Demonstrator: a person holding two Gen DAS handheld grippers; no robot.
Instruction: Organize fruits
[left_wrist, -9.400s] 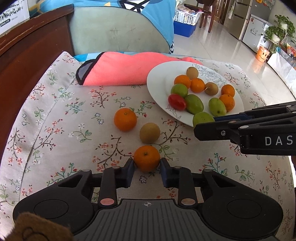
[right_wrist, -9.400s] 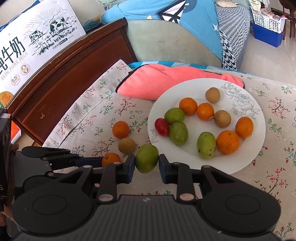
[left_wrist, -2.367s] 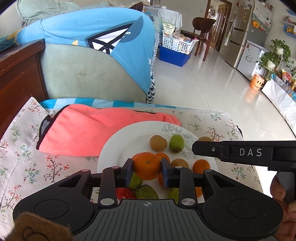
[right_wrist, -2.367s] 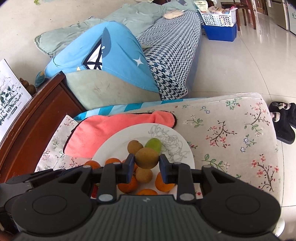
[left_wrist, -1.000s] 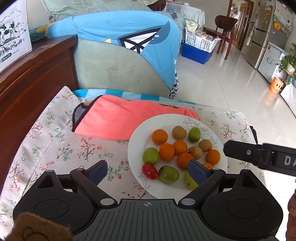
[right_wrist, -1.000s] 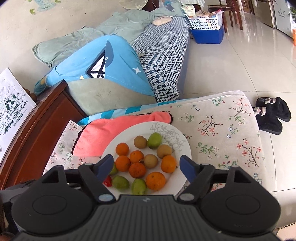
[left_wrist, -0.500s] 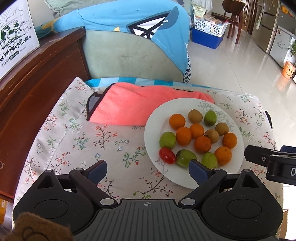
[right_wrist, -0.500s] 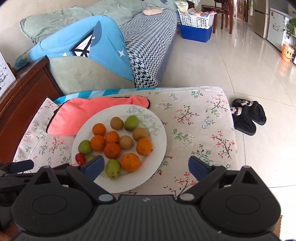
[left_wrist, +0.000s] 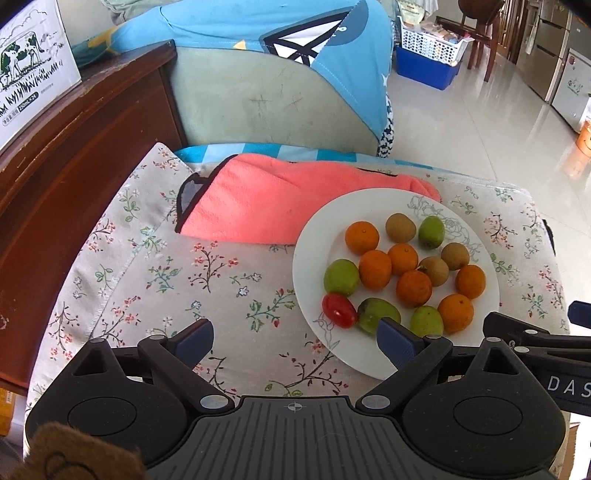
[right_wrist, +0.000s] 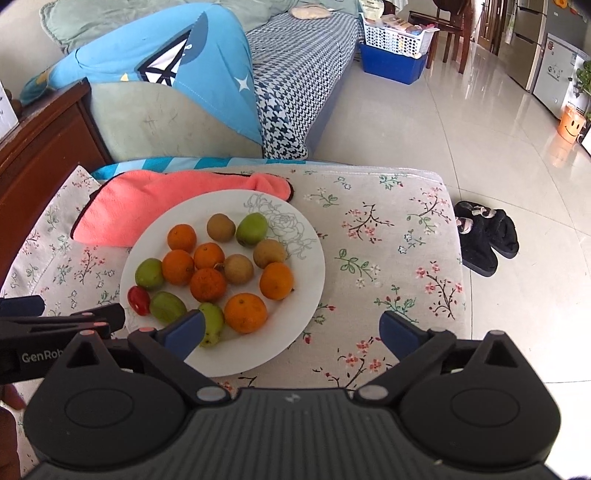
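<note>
Left wrist view, left tool (left_wrist: 295, 341) wide, right tool (right_wrist: 291, 332) wide, round glossy plate (left_wrist: 306, 258), floral cloth (left_wrist: 166, 266).

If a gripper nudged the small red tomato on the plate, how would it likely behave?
The red tomato looks smooth and oval, so it would probably roll or skid. Sitting near the white plate's shallow rim, it might escape onto the cloth. Its glossy skin suggests a slippery, squashable grip.

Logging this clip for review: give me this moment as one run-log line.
left gripper: open, empty | right gripper: open, empty | round white plate: holds all visible fruit | floral tablecloth: no loose fruit visible
</note>
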